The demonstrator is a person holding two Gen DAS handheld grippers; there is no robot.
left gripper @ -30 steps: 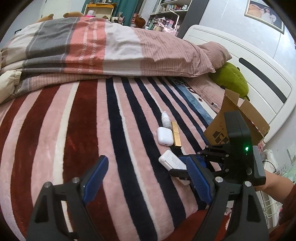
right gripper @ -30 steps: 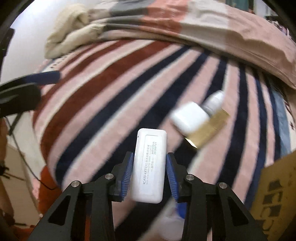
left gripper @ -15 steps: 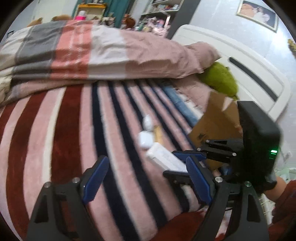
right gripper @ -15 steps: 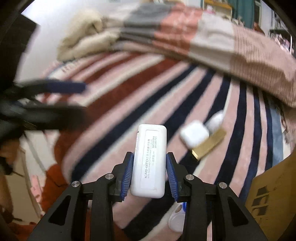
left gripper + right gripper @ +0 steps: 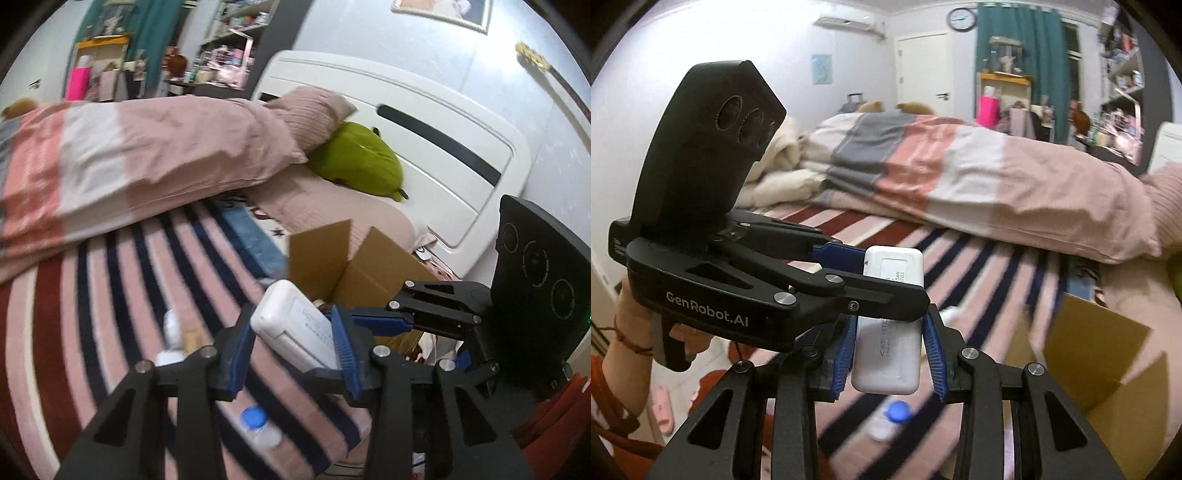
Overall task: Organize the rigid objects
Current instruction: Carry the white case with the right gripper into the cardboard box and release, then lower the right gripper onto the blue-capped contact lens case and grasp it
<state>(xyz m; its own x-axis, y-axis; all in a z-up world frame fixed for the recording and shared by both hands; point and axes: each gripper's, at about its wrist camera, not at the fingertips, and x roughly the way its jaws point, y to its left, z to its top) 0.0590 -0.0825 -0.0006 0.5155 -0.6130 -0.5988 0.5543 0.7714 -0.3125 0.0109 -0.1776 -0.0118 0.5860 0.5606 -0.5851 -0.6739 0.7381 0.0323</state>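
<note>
A white rectangular power bank (image 5: 295, 326) is held in the air above the striped bed, between both grippers. My left gripper (image 5: 291, 354) is shut on it; its blue pads press both long sides. In the right wrist view the power bank (image 5: 890, 325) sits between my right gripper's (image 5: 888, 360) blue pads, with a small gap on the right side, so its jaws stand slightly open. The left gripper's fingers (image 5: 849, 284) cross in front of it. An open cardboard box (image 5: 354, 266) stands just behind, on the bed's right side.
On the striped blanket (image 5: 110, 295) lie a small white bottle (image 5: 171, 325), a gold stick (image 5: 191, 338), a white case (image 5: 168, 357) and a blue-capped bottle (image 5: 258, 430). A folded quilt (image 5: 129, 158), green plush (image 5: 358, 158) and white headboard (image 5: 424, 147) lie behind.
The right gripper lifted the power bank off the bed toward the box. The left gripper moved in and closed on it; the right jaws have loosened.
</note>
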